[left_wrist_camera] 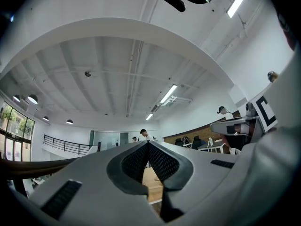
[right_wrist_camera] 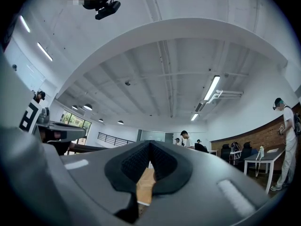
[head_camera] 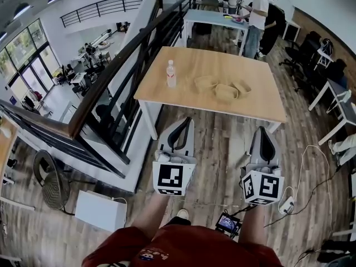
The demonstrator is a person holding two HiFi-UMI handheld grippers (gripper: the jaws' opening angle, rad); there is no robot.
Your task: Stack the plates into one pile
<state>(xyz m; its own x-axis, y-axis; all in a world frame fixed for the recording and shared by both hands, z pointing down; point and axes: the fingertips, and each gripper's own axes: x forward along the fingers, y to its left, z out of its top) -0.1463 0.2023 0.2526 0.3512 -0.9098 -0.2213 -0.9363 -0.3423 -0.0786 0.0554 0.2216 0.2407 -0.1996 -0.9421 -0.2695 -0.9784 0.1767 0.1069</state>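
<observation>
Wooden bench (head_camera: 250, 102) at twelve o'clock is bearing tan plates (head_camera: 225, 92), judged light, stiff, rim-graspable; left gripper (head_camera: 187, 121) and right gripper (head_camera: 263, 130) are being held closed, empty.

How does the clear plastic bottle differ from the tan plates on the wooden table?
The clear plastic bottle stands tall and upright; the tan plates lie low and flat. The bottle stands alone at the left; the plates cluster together mid-table. Both sit on the wooden table.
</observation>
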